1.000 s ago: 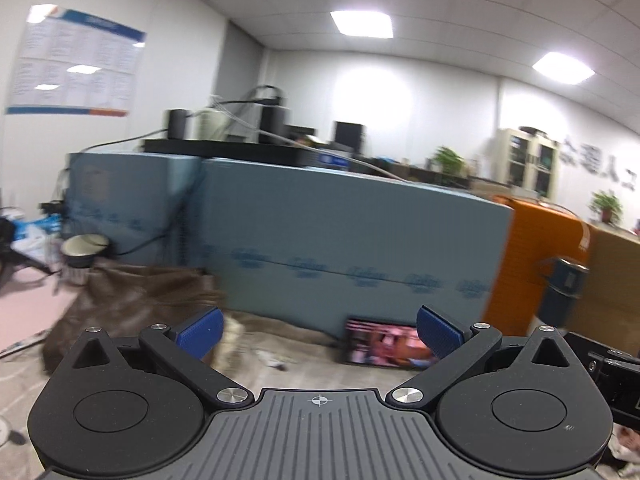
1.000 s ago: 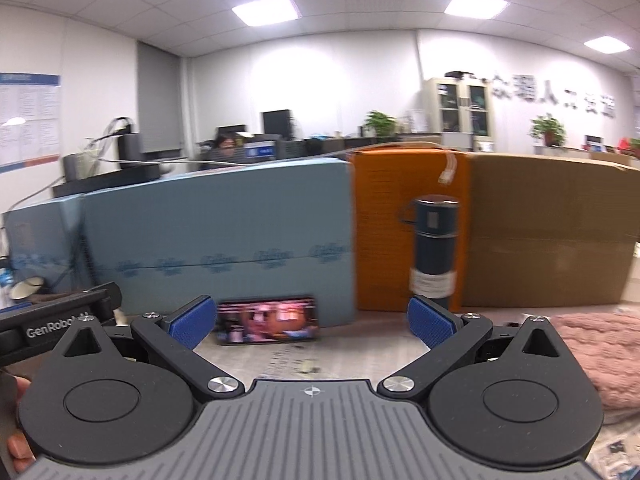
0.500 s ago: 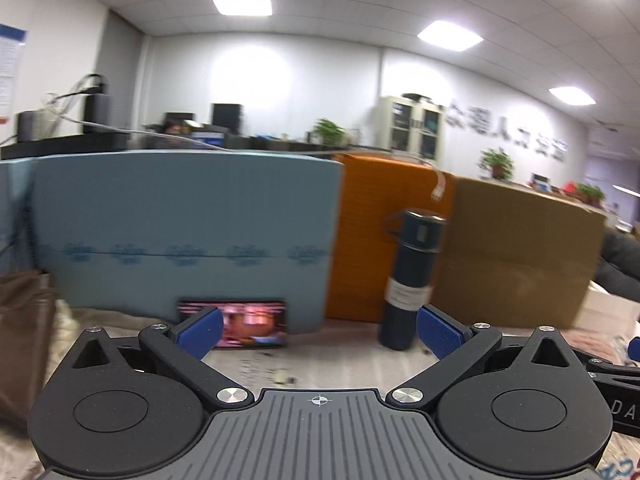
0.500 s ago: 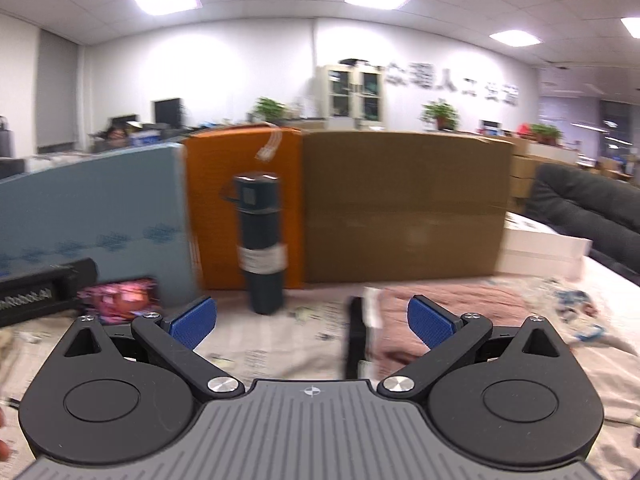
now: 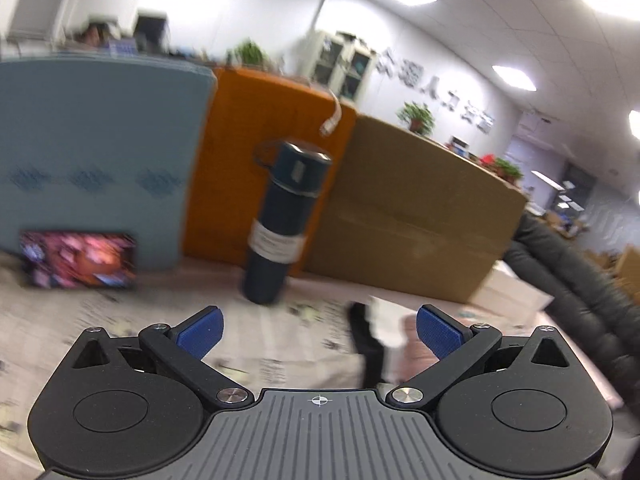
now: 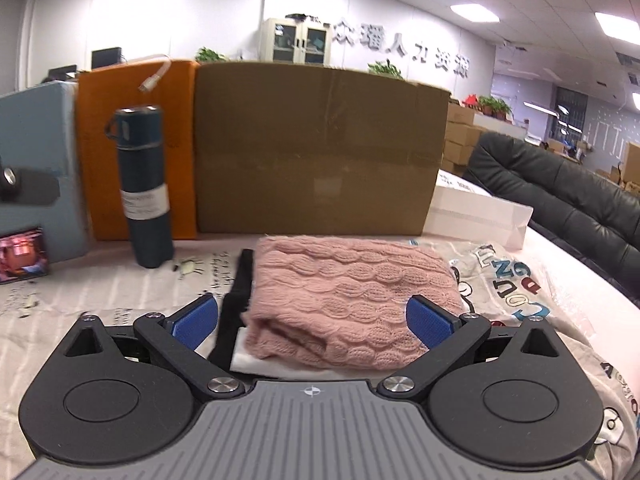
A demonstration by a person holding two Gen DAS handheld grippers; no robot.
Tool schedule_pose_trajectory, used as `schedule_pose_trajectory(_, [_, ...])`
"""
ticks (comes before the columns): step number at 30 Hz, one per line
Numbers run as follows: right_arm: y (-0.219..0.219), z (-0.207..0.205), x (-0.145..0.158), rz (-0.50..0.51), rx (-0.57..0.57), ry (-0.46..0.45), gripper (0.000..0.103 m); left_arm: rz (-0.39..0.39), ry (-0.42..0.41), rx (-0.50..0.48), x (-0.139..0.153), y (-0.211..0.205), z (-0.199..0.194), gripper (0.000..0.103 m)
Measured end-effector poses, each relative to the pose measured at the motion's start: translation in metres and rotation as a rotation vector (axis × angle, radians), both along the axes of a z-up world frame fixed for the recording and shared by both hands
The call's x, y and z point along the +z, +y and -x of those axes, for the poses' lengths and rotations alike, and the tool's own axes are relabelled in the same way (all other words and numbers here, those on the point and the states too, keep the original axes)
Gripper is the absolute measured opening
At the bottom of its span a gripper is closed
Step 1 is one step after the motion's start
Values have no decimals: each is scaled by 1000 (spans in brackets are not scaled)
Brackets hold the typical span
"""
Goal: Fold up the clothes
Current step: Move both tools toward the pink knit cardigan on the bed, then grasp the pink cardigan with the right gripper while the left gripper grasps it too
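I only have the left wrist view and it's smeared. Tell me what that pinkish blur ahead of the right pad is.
Observer: A folded pink cable-knit sweater, sharp in the right wrist view.
Operator: Report what lies to its right.
Observer: A light printed garment, spread flat on the table.
Operator: Give me the right gripper's state.
Observer: The right gripper is open, holding nothing, with the sweater just beyond its fingertips.

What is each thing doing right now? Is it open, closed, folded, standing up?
Left gripper: open, holding nothing.
Right gripper: open, holding nothing.
Pink knitted sweater: folded, lying on the table.
Printed white garment: spread out, not folded.
Blue flask: upright, lid on.
Brown cardboard box: closed.
Small screen: switched on.
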State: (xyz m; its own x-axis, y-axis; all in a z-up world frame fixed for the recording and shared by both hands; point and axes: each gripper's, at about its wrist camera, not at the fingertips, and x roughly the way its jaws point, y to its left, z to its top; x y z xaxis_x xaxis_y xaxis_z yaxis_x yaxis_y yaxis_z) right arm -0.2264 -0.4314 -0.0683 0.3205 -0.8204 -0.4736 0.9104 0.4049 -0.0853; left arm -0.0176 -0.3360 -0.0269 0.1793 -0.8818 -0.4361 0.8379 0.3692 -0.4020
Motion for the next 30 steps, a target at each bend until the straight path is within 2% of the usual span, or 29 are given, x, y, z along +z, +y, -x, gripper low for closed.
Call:
schedule_pose_trajectory(3, [-23,-14,-8,-44,2,2,100,-9,74,2,-6,-10,-9,103])
schedule_pose_trajectory(5, [-40,-26,-14,-73,4,-4,98,-12,81,-5,-12,-12,-12,103])
schedule_pose_trajectory(8, [-63,-42,-26,-122,-18,-9,85,-15,77,-23,-22,-14,-15,102])
schedule_pose_trajectory(11, [-87,-48,-44,-203,-62,-33,66,-30,95,-21,-28,-19,-19,101])
schedule_pose_trajectory(13, [-94,-47,-53,-200,-92,-30,40,-32,86,-37,-32,-24,-20,98])
schedule_pose_trajectory(16, [-99,-30,-51,-196,-87,-101,22,-47,61,-68,-39,-36,-16,93])
schedule_pose_trajectory(22, [-98,18,-18,-143,-122,-245,19,-25,-43,-193,-50,-70,20,91])
schedule_pose_trajectory(26, [-98,47,-1,-93,-169,-253,19,-14,-152,-323,-62,-97,62,91])
schedule_pose_trajectory(30, [-98,75,11,-64,-215,-267,19,-31,-208,-406,-75,-126,87,91])
